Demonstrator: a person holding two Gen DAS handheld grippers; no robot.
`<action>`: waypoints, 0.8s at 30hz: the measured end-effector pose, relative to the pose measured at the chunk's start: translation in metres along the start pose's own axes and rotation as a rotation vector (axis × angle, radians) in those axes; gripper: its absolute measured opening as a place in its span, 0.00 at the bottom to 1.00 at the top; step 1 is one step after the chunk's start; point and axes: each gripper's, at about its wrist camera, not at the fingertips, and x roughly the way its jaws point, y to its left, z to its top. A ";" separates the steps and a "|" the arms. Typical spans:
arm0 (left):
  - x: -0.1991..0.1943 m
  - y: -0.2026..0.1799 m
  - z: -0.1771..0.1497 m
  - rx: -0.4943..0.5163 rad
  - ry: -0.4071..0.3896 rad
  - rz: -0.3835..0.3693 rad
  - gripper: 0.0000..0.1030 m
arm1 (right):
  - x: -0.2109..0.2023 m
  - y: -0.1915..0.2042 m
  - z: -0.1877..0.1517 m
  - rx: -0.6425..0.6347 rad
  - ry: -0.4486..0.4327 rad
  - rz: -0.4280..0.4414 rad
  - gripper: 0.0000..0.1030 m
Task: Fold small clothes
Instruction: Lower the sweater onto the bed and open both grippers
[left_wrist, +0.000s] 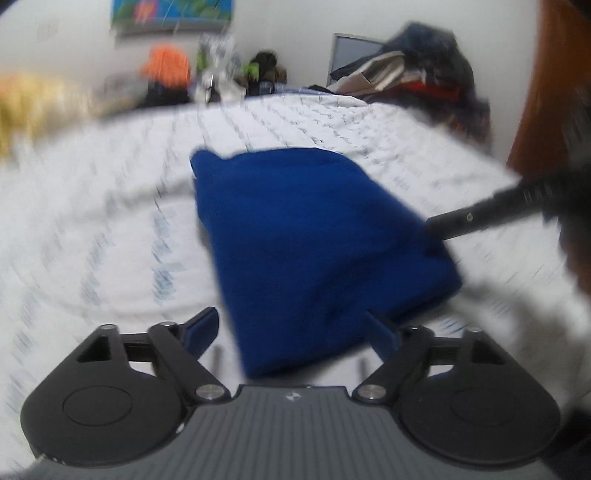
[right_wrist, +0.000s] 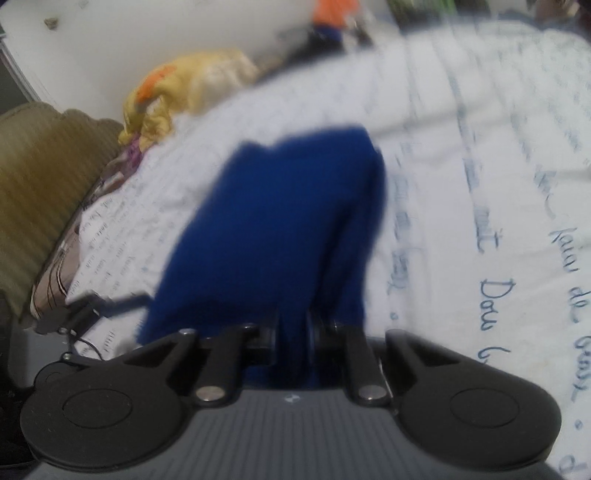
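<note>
A dark blue garment (left_wrist: 306, 236) lies folded on the white printed bedsheet (left_wrist: 110, 221). In the left wrist view my left gripper (left_wrist: 291, 332) is open, its fingers (left_wrist: 201, 328) standing wide on either side of the garment's near end without pressing on it. A black finger of the right gripper (left_wrist: 480, 216) reaches in from the right to the garment's right edge. In the right wrist view my right gripper (right_wrist: 291, 332) has its jaws drawn close together, shut on a bunched fold of the blue garment (right_wrist: 273, 221), which rises ahead of it. Both views are blurred.
A pile of clothes (left_wrist: 424, 74) and a screen (left_wrist: 354, 53) sit at the far end of the bed. A yellow cloth (right_wrist: 184, 85) and an olive cushion (right_wrist: 44, 166) lie along the bed's left side. An orange-brown door (left_wrist: 554, 92) stands at the right.
</note>
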 end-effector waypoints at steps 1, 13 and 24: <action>0.003 0.005 0.001 -0.061 0.024 -0.033 0.82 | -0.005 0.005 0.000 -0.012 -0.024 -0.002 0.14; 0.012 0.040 0.014 -0.231 0.092 -0.010 0.66 | 0.001 0.028 -0.016 -0.229 0.047 -0.223 0.24; 0.008 0.028 0.007 -0.229 0.065 0.094 0.65 | -0.002 0.019 -0.047 -0.152 0.070 -0.273 0.66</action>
